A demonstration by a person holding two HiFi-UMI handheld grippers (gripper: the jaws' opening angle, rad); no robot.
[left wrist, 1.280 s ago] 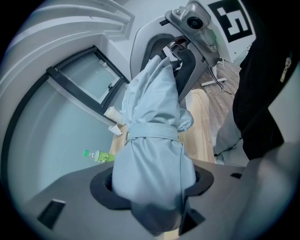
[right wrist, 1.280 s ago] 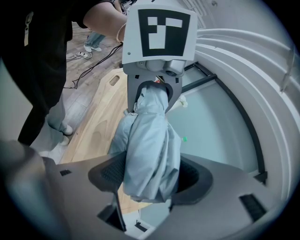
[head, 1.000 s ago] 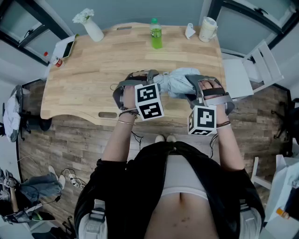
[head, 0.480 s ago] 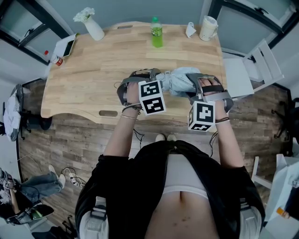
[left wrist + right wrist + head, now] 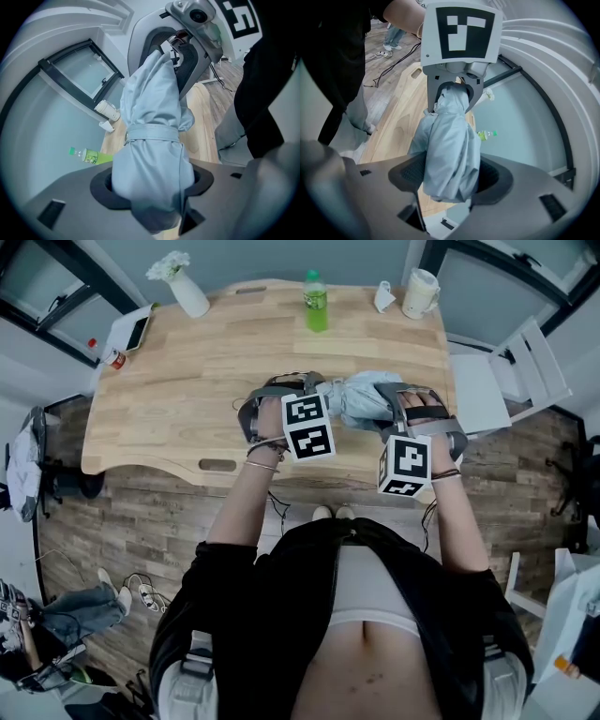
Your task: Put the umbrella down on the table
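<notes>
Left gripper view only: buttoned strap [image 5: 152, 132] around umbrella [image 5: 153, 91].

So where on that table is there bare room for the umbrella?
Bare: the broad middle and left of the table, bordered by the vase, the green bottle and the near edge. Crowded: the far edge, with vase, bottle and mug, and the near right, where the left gripper and right gripper clamp the umbrella.

green bottle [image 5: 315, 306] upright | white vase [image 5: 190, 298] with flowers | cream mug [image 5: 419, 293] | white chair [image 5: 476, 395]
</notes>
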